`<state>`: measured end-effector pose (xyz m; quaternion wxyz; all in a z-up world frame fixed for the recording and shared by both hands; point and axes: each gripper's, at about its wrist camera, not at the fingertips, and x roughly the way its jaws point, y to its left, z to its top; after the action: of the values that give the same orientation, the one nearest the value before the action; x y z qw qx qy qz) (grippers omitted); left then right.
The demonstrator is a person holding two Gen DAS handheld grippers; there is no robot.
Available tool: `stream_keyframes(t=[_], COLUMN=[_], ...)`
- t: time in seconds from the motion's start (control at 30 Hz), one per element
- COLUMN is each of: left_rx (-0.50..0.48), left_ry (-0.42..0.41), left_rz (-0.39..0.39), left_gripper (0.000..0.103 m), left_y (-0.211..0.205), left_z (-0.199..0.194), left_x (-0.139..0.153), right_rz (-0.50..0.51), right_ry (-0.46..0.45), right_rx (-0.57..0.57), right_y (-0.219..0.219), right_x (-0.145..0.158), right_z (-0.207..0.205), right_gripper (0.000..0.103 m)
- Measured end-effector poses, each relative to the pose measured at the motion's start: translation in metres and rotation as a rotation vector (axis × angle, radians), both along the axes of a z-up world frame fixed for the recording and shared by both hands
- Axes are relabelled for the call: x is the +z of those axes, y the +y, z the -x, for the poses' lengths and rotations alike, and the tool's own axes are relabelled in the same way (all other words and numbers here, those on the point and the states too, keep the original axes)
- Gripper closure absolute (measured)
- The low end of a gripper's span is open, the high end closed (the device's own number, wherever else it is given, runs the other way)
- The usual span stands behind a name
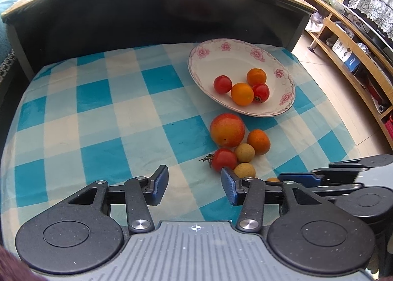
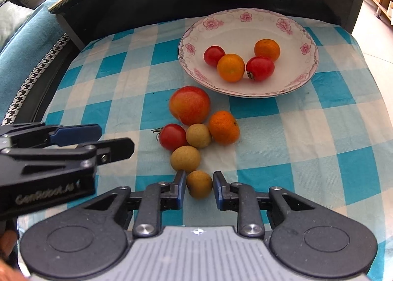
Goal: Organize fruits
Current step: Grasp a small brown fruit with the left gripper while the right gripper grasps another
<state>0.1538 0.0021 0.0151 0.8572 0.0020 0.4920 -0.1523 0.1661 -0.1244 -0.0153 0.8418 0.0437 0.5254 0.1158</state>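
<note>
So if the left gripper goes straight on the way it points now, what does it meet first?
Probably the checked tablecloth: nothing lies between the fingers of the left gripper, which points steeply down. The red tomato and a longan lie just beside its right finger; depth is unclear.

1. On my right wrist view, the side of the left gripper [image 2: 115, 140] body carries pale lettering that I read as "GenRobot.AI", somewhat blurred
2. On my left wrist view, a white and blue box [image 1: 347, 54] on the wooden shelf [image 1: 353, 79] at the right bears print too small for me to read
3. I find no other readable text, number or sign in either view
</note>
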Motion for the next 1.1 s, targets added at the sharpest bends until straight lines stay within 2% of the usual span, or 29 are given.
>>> stream_keyframes(t=[0.27, 0.47, 0.73, 0.8, 0.87, 0.97, 1.1], left_rx=[-0.042, -0.087, -0.103, -0.11, -0.11, -0.115, -0.096], left_ry=[0.005, 0.019, -0.004, -0.001, 0.004, 0.034, 0.037], left_rz=[0.044, 0.009, -0.045, -0.057, -0.068, -0.063, -0.052], left_gripper=[0.048, 0.051, 0.053, 0.058, 0.058, 0.064, 0.065], left_y=[-0.029, -0.059, -0.079, -0.082, -0.083, -0.081, -0.081], left_z=[0.004, 0.003, -0.003, -0.001, 0.001, 0.005, 0.006], left_x=[-0.005, -0.018, -0.02, -0.023, -0.026, -0.032, -0.035], right_rz=[0.009, -0.01, -0.025, -0.024, -0.025, -0.028, -0.02], right_ry=[-0.026, -0.025, -0.021, -0.016, -0.011, -0.01, -0.013], right_rx=[-0.052, -0.091, -0.12, -0.125, -0.128, -0.132, -0.127], right_y=[-0.033, -0.055, -0.076, -0.078, -0.079, -0.079, -0.078], right_x=[0.004, 0.002, 0.0, -0.002, -0.004, -0.004, -0.004], right_z=[0.014, 0.021, 0.028, 0.028, 0.027, 0.028, 0.028], right_gripper=[0.075, 0.075, 0.075, 0.075, 0.075, 0.075, 0.075])
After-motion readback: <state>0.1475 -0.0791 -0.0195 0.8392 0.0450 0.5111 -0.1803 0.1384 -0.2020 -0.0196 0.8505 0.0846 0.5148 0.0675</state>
